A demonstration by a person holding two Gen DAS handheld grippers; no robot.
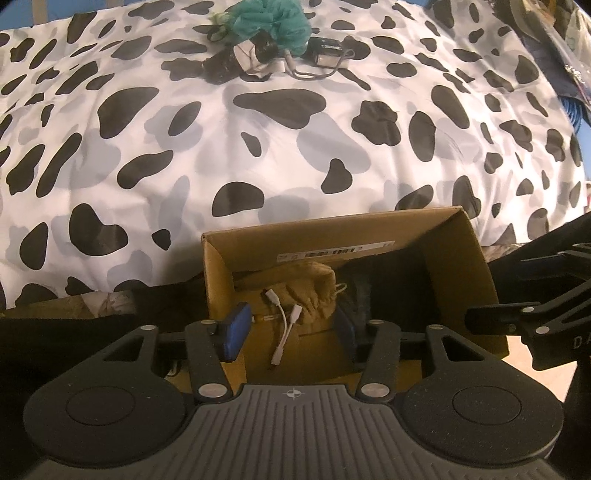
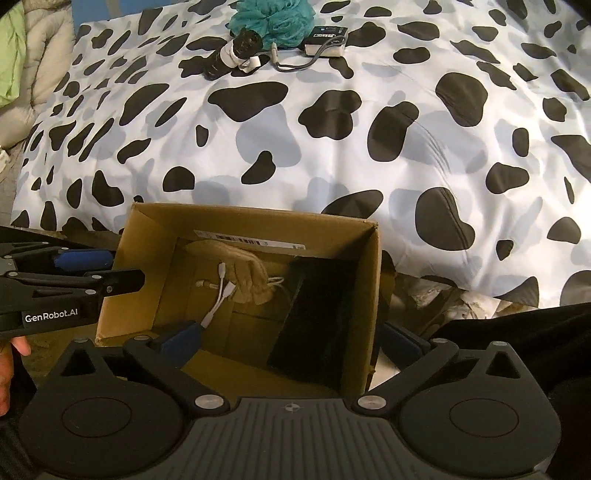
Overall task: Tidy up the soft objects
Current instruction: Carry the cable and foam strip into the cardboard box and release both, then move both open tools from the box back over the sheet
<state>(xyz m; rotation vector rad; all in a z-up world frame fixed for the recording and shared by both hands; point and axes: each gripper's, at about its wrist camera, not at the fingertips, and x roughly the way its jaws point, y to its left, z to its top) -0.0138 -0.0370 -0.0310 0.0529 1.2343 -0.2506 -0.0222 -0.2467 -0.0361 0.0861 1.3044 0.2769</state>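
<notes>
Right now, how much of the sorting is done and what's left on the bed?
Done: the tan pouch, white adapter cable and a black flat item lie in the cardboard box. In hand: nothing; both tongs, left and right, are open. Left: teal loofah, black roll and small device.

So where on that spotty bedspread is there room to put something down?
The broad stretch of bedspread between the cardboard box and the far cluster lies bare. Crowded: the far edge, with teal pouf, flashlight and small camera.
</notes>
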